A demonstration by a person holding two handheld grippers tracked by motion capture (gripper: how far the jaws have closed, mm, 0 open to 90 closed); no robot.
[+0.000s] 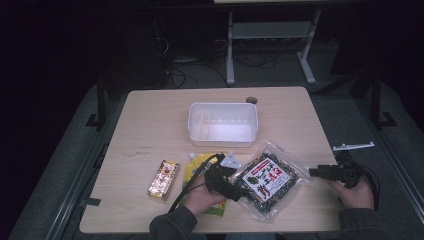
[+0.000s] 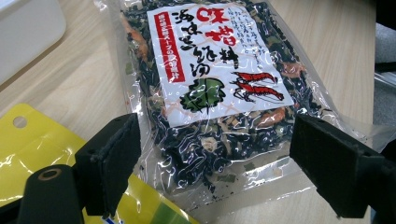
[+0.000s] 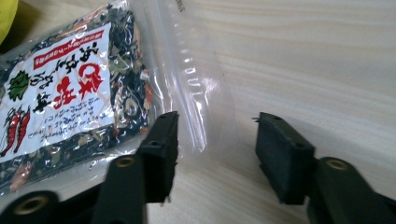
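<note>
A clear bag of dark dried greens (image 1: 270, 180) with a white label in red lettering lies flat on the wooden table (image 1: 150, 130), near the front. My left gripper (image 1: 239, 191) comes at it from the left. In the left gripper view its jaws stand wide apart (image 2: 215, 163), either side of the bag's near end (image 2: 219, 70), pads clear of the plastic. My right gripper (image 1: 314, 172) points at the bag's right edge. Its jaws (image 3: 215, 140) are partly apart, with the clear sealed rim of the bag (image 3: 70, 93) lying between them, untouched by the pads.
A white plastic tub (image 1: 223, 123) stands behind the bag at mid table. A yellow pouch (image 1: 197, 170) lies under my left hand and beside the left jaw (image 2: 28, 140). A small gold packet (image 1: 163, 179) lies further left. The table's right edge is close to my right hand.
</note>
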